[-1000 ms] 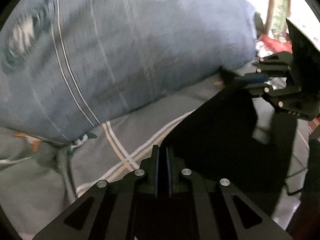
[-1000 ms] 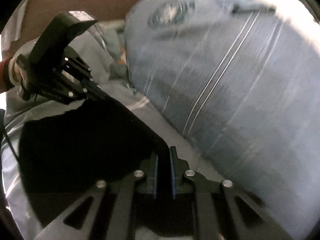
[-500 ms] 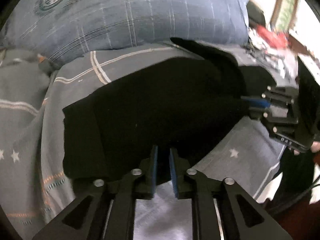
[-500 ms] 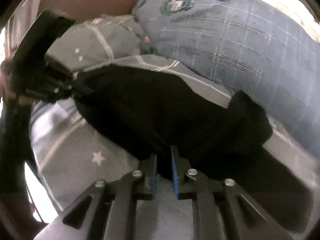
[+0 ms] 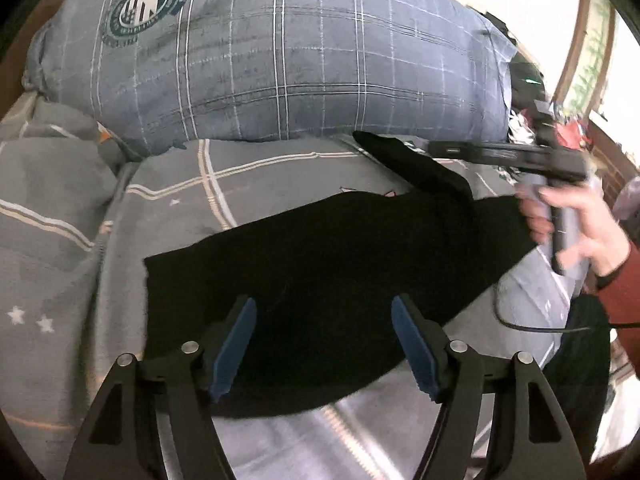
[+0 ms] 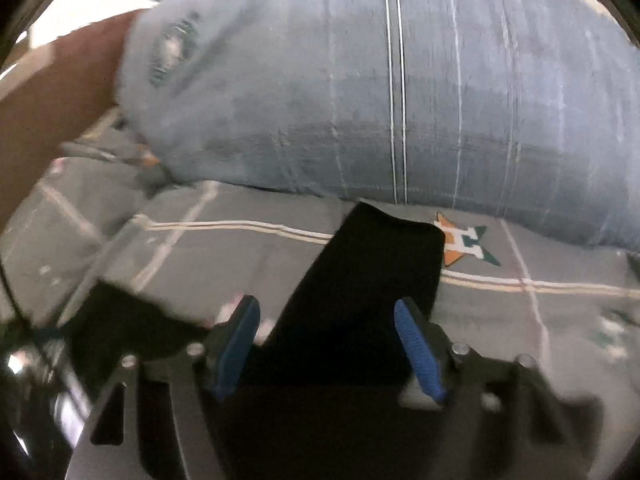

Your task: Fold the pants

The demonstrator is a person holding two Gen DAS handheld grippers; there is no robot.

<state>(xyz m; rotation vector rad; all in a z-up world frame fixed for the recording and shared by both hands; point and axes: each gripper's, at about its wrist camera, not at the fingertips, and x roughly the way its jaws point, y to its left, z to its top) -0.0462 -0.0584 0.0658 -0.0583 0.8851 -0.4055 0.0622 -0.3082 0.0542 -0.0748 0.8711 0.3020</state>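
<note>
The black pants (image 5: 320, 256) lie folded on the grey bedspread (image 5: 260, 176), one narrow end (image 5: 420, 168) running up towards the pillow. My left gripper (image 5: 324, 344) hovers over their near edge; its jaws are opening, the blue pads (image 5: 236, 340) stand apart and press on nothing. In the blurred right wrist view the right gripper (image 6: 328, 344) is likewise opening above a strip of the pants (image 6: 372, 276), clear of the cloth. A hand (image 5: 576, 224) at the pants' right end holds the right gripper's handle.
A large blue checked pillow (image 5: 280, 52) fills the back of the bed. A brown headboard (image 6: 52, 92) stands at the left. A black cable (image 5: 540, 326) hangs by the sleeve at the bed's right edge, with clutter (image 5: 568, 136) beyond.
Both grippers were shut on the pants' edge half a second ago; both have now opened and let go. The pants have settled on the bedspread, and the right gripper has swung round.
</note>
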